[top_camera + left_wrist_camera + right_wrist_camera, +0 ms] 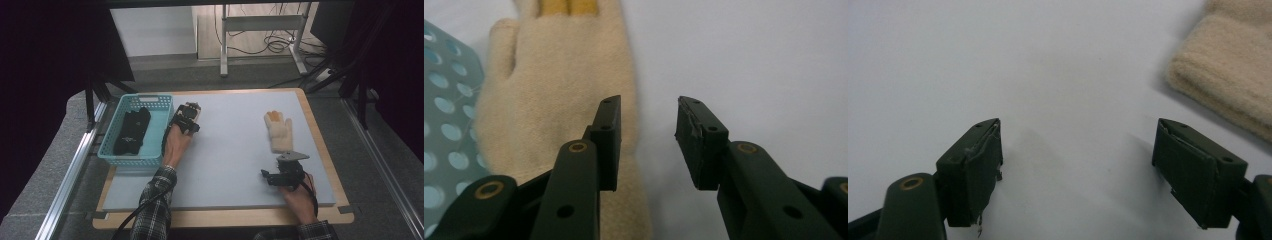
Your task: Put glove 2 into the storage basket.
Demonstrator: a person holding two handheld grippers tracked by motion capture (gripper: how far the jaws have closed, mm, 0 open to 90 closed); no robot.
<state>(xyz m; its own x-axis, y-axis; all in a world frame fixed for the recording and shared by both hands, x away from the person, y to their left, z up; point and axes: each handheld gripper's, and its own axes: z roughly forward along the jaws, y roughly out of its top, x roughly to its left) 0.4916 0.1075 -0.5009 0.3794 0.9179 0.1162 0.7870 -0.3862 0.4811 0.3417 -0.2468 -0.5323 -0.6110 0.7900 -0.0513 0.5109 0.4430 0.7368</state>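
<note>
So the table [220, 165] is a pale grey mat on a wood board, dark floor around it, white desk legs [224, 45] and cables [280, 42] at the back. The teal basket [161, 120] sits at the left edge with black gloves [131, 131] inside. The left gripper [189, 112] is just beside it over a cream glove [554, 90], jaws partly apart, one over the edge of the glove, not gripping it. The right gripper [272, 176] rests wide open and empty, near another cream glove [280, 131].

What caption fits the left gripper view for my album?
Open black tongs hover over a fuzzy cream knitted glove beside a teal plastic basket.
</note>
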